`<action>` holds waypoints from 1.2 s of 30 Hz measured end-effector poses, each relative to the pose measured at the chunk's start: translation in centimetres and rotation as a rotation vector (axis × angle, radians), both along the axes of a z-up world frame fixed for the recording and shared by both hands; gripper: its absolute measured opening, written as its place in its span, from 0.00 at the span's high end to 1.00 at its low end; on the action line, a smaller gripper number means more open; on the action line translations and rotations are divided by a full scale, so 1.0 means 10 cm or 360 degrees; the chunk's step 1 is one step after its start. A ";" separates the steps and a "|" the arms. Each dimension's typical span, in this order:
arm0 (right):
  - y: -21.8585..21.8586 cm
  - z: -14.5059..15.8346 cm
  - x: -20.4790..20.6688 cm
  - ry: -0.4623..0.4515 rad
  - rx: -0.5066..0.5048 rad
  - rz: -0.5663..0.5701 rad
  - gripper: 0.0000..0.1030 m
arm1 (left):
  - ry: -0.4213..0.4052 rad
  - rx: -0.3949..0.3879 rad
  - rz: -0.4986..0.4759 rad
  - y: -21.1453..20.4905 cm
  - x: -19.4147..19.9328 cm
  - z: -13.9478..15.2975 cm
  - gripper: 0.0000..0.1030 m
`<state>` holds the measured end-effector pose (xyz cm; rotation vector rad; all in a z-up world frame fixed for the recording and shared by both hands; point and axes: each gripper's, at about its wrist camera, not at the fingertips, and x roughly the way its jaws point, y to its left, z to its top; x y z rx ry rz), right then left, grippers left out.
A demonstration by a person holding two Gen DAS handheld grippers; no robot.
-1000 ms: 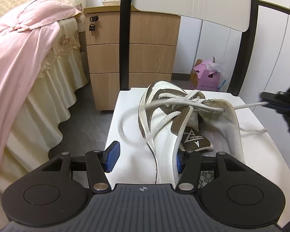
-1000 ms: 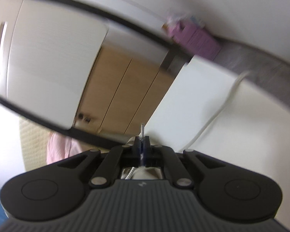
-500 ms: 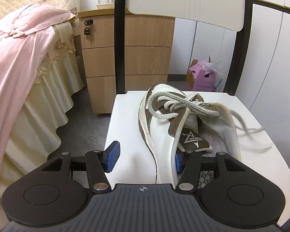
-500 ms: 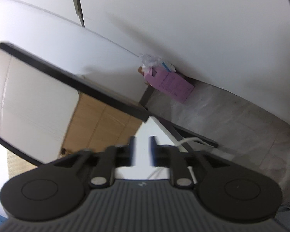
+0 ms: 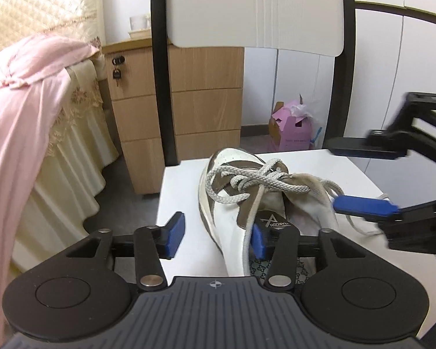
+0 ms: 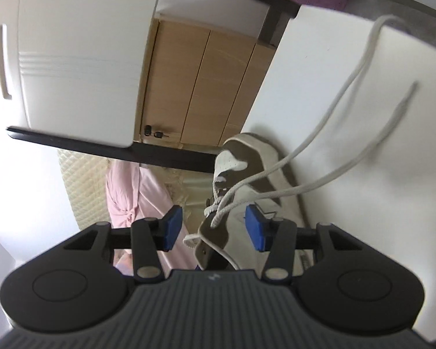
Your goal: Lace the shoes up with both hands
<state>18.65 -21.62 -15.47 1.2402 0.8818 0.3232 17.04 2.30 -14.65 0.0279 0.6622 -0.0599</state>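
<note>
A white and brown sneaker (image 5: 232, 203) lies on the white chair seat (image 5: 183, 186), toe away from me, with its grey-white laces (image 5: 258, 179) crossed over the tongue. My left gripper (image 5: 216, 234) is open, its jaws astride the shoe's left side near the heel. My right gripper (image 5: 360, 177) is open at the shoe's right side, jaws wide. In the right wrist view the right gripper (image 6: 212, 226) is open around the shoe's collar (image 6: 215, 232), and both loose lace ends (image 6: 334, 163) trail across the seat.
The chair's white backrest (image 5: 255, 8) and black frame posts (image 5: 160, 87) stand just behind the shoe. A wooden drawer cabinet (image 5: 189, 101), a bed with pink cloth (image 5: 20, 116) at left, and a pink box (image 5: 290, 128) on the floor lie beyond.
My right gripper let go of the lace end, opened wide and swung back in to the shoe's right side. The laces went slack. The left gripper stayed open by the heel.
</note>
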 end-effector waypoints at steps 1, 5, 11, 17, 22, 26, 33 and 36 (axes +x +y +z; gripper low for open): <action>0.03 -0.02 0.03 0.0002 -0.0009 -0.0013 0.52 | 0.0012 -0.0035 -0.0002 0.01 0.02 -0.01 0.62; 0.12 -0.02 0.09 -0.0024 -0.0037 -0.0046 0.81 | 0.0026 -0.0091 0.0003 -0.01 0.05 -0.04 0.76; 0.08 0.05 -0.06 -0.0026 -0.0127 -0.0097 0.98 | 0.0037 -0.0057 0.0050 -0.04 0.05 -0.03 0.81; -0.14 0.13 -0.23 0.0001 -0.0368 -0.0175 0.98 | 0.0066 -0.0099 0.0084 0.01 0.06 -0.02 0.82; -0.20 0.17 -0.46 0.0044 -0.0563 -0.0174 0.98 | 0.0078 -0.0099 0.0082 0.05 0.07 -0.01 0.82; -0.20 0.18 -0.57 0.0087 -0.0621 -0.0163 0.98 | 0.0089 -0.0109 0.0079 0.08 0.07 0.00 0.82; -0.17 0.37 -0.66 0.0000 -0.0758 -0.0016 0.87 | 0.0100 -0.0115 0.0070 0.09 0.05 0.00 0.82; -0.19 0.52 -0.72 -0.0103 -0.0843 0.0045 0.60 | 0.0113 -0.0134 0.0074 0.09 0.05 -0.01 0.82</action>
